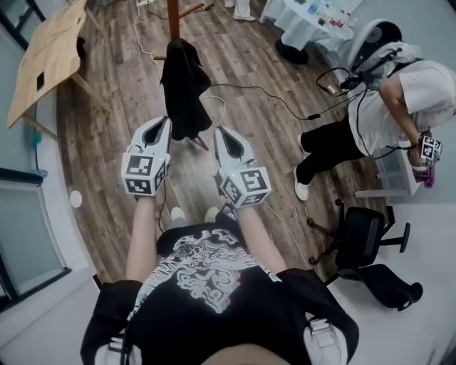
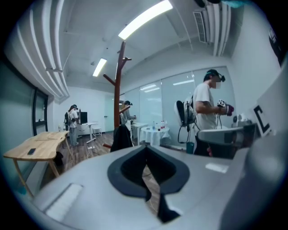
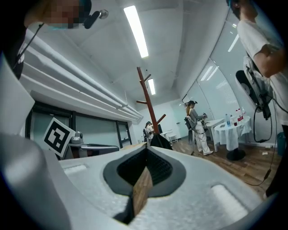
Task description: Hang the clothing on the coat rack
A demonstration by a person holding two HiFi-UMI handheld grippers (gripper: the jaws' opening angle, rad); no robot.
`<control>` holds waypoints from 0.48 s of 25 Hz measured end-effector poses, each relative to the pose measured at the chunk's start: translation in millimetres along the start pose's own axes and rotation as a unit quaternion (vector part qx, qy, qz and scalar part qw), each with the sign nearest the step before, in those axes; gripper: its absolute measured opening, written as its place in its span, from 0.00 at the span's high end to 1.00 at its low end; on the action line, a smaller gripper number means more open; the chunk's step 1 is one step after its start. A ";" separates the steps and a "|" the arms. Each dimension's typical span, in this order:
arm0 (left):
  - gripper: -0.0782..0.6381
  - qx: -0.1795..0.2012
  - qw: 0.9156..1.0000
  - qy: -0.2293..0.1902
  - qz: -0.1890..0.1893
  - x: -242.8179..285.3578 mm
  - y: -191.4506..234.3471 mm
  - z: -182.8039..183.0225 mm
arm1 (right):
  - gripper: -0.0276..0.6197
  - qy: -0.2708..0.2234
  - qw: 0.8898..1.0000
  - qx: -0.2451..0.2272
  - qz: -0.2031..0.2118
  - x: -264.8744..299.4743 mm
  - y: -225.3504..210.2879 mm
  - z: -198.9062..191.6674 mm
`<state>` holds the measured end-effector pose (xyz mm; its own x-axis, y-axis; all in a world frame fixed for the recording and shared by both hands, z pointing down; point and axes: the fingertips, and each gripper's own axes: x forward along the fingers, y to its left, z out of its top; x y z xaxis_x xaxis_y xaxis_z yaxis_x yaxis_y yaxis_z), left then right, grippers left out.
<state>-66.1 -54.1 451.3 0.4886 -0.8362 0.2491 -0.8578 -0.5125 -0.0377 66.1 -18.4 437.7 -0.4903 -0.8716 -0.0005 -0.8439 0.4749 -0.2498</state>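
Left gripper, white plastic with a square-marker cube at its back: jaws pressed together, the dark pads meeting along one seam, nothing between them. Right gripper, same build: jaws likewise closed and empty, only floor showing through the gap below the pads. I hold both side by side in front of my chest, tips pointing roughly level and away from me, the two apart from each other. Ahead of them, and touched by neither, the black cloth garment hangs on the reddish-brown wooden coat rack; it drapes down beside the pole from a low peg, limp and bunched, its hem off the floor. From the gripper views the rack stands upright with angled pegs higher up that are bare. Underfoot is a grey-brown wood-plank floor with a thin black cable trailing across it. To my left stands a pale wooden table; far right, a person in a white shirt and black trousers, a black office chair near them, and beyond the rack a round table with a white cloth.
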 end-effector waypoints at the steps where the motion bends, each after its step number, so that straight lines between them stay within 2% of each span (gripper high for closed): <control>1: 0.91 0.011 1.000 -0.003 0.005 -0.6 3.1 2.3 | 0.96 0.001 1.000 -0.008 -0.004 2.5 2.6 0.1; 4: 0.91 0.031 0.999 -0.007 0.015 -4.9 11.8 4.1 | 0.96 0.004 1.000 -0.013 -0.019 8.4 1.9 -1.3; 8: 0.91 0.012 1.000 -0.014 0.007 -16.1 23.2 -1.3 | 0.96 0.006 0.999 -0.012 -0.029 14.6 7.5 -5.7; 12: 0.91 0.001 1.000 -0.024 -0.006 -22.3 27.9 -2.7 | 0.96 0.008 0.999 -0.030 -0.013 27.9 29.7 -9.5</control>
<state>-101.4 -49.2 447.4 0.5054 -0.8385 0.2037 -0.8519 -0.5224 -0.0371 25.2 -27.4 439.4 -0.4718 -0.8815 0.0203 -0.8674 0.4599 -0.1901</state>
